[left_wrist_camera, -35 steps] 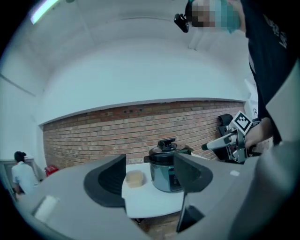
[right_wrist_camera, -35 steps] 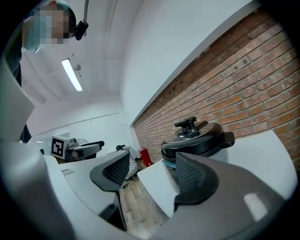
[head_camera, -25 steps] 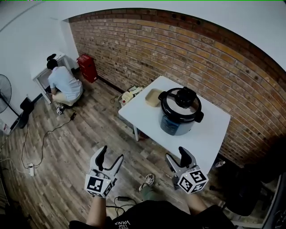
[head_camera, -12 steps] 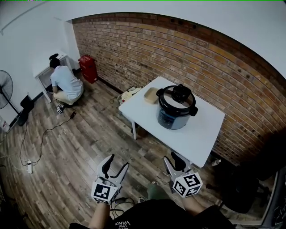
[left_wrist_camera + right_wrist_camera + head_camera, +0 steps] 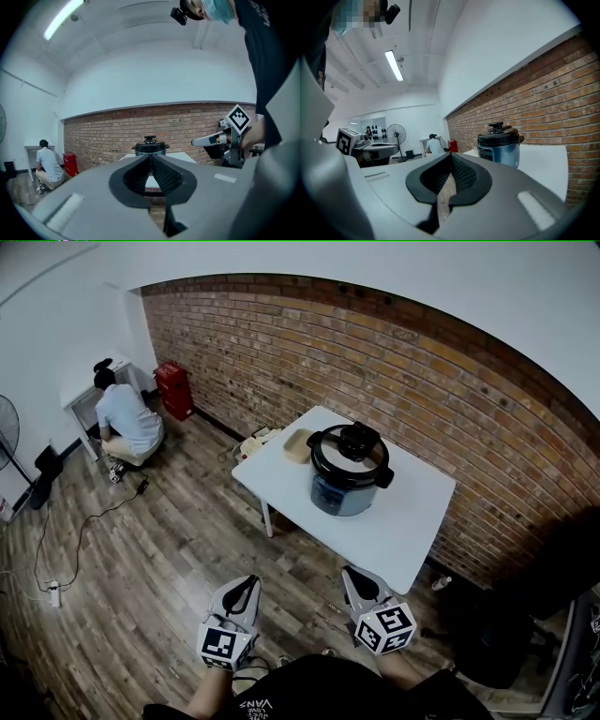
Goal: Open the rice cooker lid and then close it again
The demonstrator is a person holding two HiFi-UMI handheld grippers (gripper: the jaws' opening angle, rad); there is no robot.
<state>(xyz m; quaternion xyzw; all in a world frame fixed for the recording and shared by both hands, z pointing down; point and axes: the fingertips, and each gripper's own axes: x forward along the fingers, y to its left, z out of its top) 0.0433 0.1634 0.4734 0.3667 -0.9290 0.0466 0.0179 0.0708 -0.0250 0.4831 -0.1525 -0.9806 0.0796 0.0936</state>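
The rice cooker (image 5: pixel 336 495) stood on the white worktop (image 5: pixel 403 526) by the brick wall (image 5: pixel 394 362), its black lid (image 5: pixel 342 463) seated flat on the pot. The person stood well back from it with the left gripper (image 5: pixel 244 589) and right gripper (image 5: pixel 356 579) held low. Both had just been closing, and their jaws met with nothing between them. A lid that is down suits a cooker waiting to be opened as well as one shut again. Either way, the grippers were too far off to work the lid, and shut jaws could grasp nothing.
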